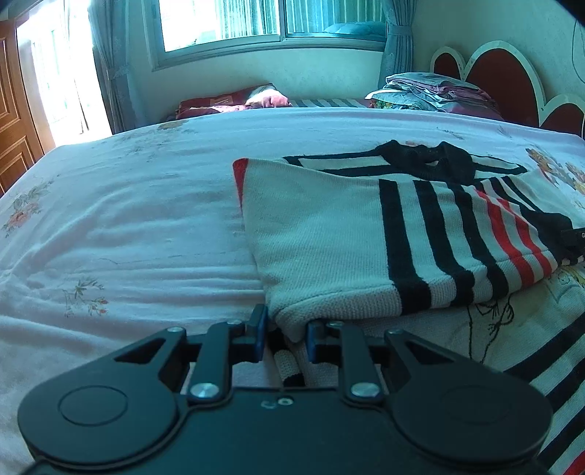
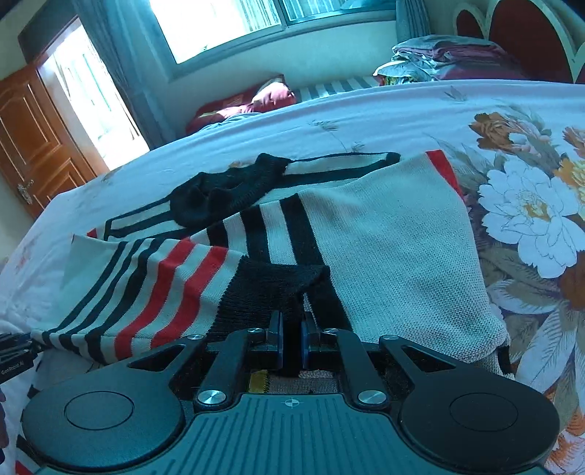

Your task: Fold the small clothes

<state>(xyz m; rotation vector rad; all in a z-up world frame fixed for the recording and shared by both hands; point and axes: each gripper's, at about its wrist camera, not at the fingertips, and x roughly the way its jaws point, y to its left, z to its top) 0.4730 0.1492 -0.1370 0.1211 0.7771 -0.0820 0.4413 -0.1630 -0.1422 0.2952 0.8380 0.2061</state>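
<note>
A small knitted sweater [image 1: 329,234], cream with black and red stripes and a black collar, lies partly folded on the bed; it also shows in the right wrist view [image 2: 395,237]. My left gripper [image 1: 284,338] is shut on the sweater's cream hem corner, low over the sheet. My right gripper [image 2: 291,343] is shut on the black ribbed cuff [image 2: 263,292] of the striped sleeve. The tip of the left gripper [image 2: 14,350] shows at the left edge of the right wrist view, holding the striped edge.
The bed sheet [image 1: 128,226] is pale with flower prints, with large flowers on the right [image 2: 530,204]. A stack of folded bedding [image 1: 435,91] sits by the red headboard [image 1: 501,73]. A window [image 1: 226,22], curtains and a wooden door [image 2: 33,146] lie beyond.
</note>
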